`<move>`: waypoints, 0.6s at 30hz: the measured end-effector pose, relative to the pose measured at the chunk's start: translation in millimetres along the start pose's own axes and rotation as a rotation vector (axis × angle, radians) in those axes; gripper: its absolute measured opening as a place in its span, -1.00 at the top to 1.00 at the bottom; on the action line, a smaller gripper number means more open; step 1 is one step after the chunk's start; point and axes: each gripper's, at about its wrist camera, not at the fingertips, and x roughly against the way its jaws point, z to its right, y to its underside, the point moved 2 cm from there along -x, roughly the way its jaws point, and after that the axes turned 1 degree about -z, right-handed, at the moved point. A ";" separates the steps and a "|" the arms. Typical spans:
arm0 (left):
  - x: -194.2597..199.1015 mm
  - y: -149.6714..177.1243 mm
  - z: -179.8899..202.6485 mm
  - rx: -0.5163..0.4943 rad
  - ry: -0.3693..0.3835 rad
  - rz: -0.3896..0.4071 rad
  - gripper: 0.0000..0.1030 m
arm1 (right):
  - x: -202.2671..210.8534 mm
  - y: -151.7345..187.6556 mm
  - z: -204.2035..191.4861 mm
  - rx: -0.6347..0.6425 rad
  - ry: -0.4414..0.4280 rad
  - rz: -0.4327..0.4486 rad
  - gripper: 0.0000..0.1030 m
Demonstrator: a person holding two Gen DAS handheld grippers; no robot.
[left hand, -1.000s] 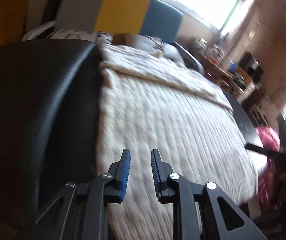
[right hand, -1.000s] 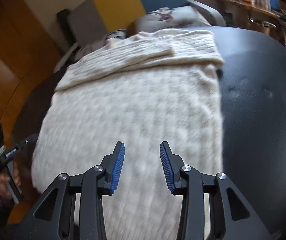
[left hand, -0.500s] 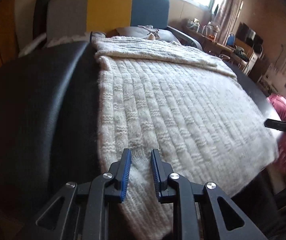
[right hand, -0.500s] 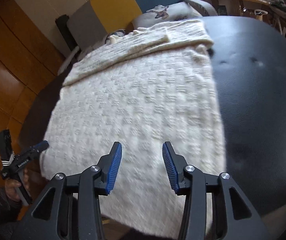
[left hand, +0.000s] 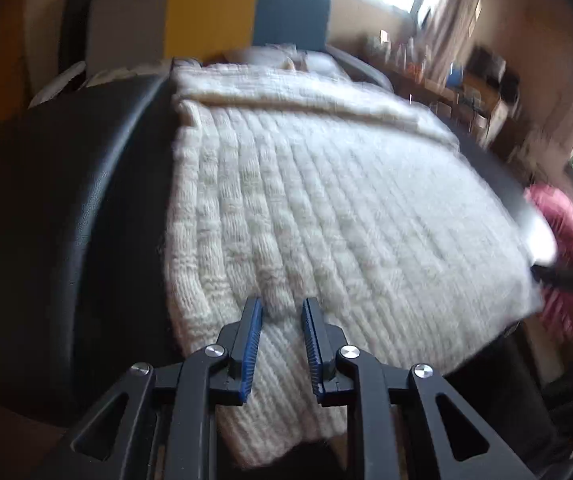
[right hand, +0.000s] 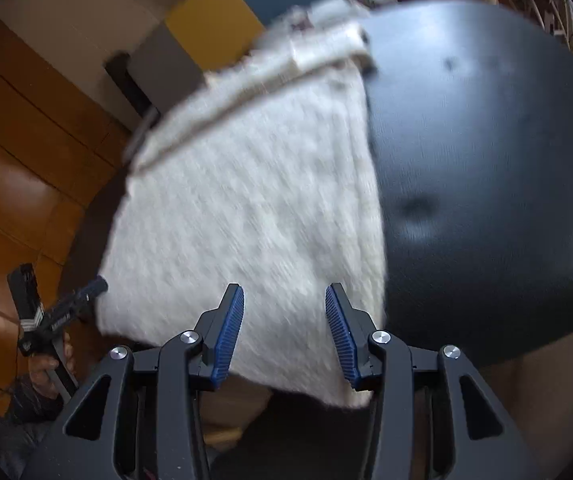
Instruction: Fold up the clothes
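Observation:
A cream knitted sweater (left hand: 326,200) lies flat on a round black table (left hand: 66,200), its near hem hanging over the front edge. My left gripper (left hand: 281,304) is open with a narrow gap, its fingers over the hem near the sweater's left corner. In the right wrist view the sweater (right hand: 246,200) covers the left part of the table (right hand: 486,160). There my right gripper (right hand: 284,292) is open wider above the hem, close to the right corner. The left gripper (right hand: 58,312) shows at the far left, held by a hand (right hand: 46,372).
A seat back with grey, yellow and blue panels (left hand: 210,12) stands behind the table, with a pale cushion (left hand: 270,54) in front of it. A cluttered shelf (left hand: 466,80) runs along the right wall. Something pink (left hand: 558,216) sits at the right. Wooden floor (right hand: 14,160) lies to the left.
Both grippers have drawn back toward the table's front edge, so the sweater's hanging hem now shows beneath the fingers. Finger gaps look unchanged.

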 end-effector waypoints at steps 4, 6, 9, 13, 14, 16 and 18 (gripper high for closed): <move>9.4 -2.6 -14.6 0.067 0.027 0.001 0.60 | 11.7 -1.5 1.2 -0.008 -0.020 0.025 0.10; 14.9 1.5 -22.3 0.094 0.048 0.000 0.60 | 19.3 -2.1 4.8 0.004 0.006 0.030 0.10; 23.1 7.5 -33.8 0.133 0.079 -0.001 0.55 | 28.0 -3.0 12.0 -0.008 0.001 0.052 0.10; 32.1 14.9 -46.3 0.171 0.115 -0.007 0.51 | 25.6 -2.5 21.7 -0.036 0.005 0.055 0.04; 32.9 16.4 -47.5 0.169 0.120 -0.012 0.50 | 25.1 -2.5 22.4 -0.034 0.010 0.052 0.04; 32.9 20.6 -48.1 0.165 0.126 -0.023 0.49 | 25.0 -2.1 23.5 -0.033 0.013 0.046 0.04; 32.9 24.7 -48.7 0.162 0.133 -0.034 0.48 | 26.7 -1.6 26.2 -0.034 0.001 0.048 0.03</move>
